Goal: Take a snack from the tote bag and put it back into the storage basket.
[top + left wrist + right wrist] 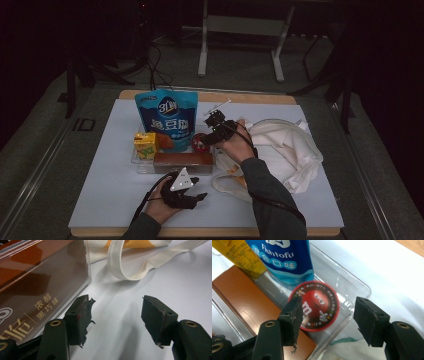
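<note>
The right tool hangs with its jaws apart and empty over the round red candy tin in the clear tray, beside the blue snack pouch, while the left tool rests released on the desk.

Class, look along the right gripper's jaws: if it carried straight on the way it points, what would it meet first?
Most likely the round red candy tin standing in the clear tray; the right gripper has its open jaws either side of it, though depth is hard to judge.
</note>
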Motion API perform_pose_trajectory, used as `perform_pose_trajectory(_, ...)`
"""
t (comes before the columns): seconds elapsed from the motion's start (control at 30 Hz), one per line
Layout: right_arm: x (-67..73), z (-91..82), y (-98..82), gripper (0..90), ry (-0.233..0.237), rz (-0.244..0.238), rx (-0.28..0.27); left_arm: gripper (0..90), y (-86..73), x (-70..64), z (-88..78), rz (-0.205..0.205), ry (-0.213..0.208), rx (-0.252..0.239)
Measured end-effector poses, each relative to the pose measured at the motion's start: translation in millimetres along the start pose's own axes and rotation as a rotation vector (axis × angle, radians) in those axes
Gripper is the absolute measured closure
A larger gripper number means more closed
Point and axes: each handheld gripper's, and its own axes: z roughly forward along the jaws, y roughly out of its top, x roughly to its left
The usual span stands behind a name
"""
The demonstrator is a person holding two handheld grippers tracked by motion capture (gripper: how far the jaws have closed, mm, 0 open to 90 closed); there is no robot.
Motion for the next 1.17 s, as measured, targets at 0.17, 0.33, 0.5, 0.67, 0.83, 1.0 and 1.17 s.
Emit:
perform_pose_trajectory(0.17,-1.0,-6.6,-3.2,40.1,-0.003,-0.013,-0.009,40.1,0.1,-0.1,-0.1,0.002,0.002,0.002)
perform_pose_trajectory(0.33,-2.1,-12.4,-7.5,40.1,-0.008,-0.025,-0.010,40.1,0.1,-0.1,0.0,0.001,0.002,0.002)
perform_pose_trajectory(0.5,-3.6,-16.9,-11.4,40.1,-0.010,-0.031,-0.014,40.1,0.1,-0.1,0.0,0.000,0.001,0.002)
perform_pose_trajectory(0.67,-4.7,-21.9,-14.5,40.1,-0.012,-0.035,-0.021,40.1,0.1,-0.1,0.0,0.001,0.002,0.002)
perform_pose_trajectory(0.83,-7.1,-30.0,-18.9,40.1,-0.005,-0.035,-0.034,40.1,0.1,-0.1,0.0,0.001,0.002,0.002)
perform_pose_trajectory(1.0,-11.5,-37.0,-26.8,40.2,-0.007,-0.035,-0.044,40.1,0.1,-0.2,0.2,-0.002,0.004,0.002)
perform_pose_trajectory(1.17,-15.7,-42.4,-35.2,40.4,-0.006,-0.032,-0.051,40.1,0.1,-0.1,0.2,-0.001,0.004,0.002)
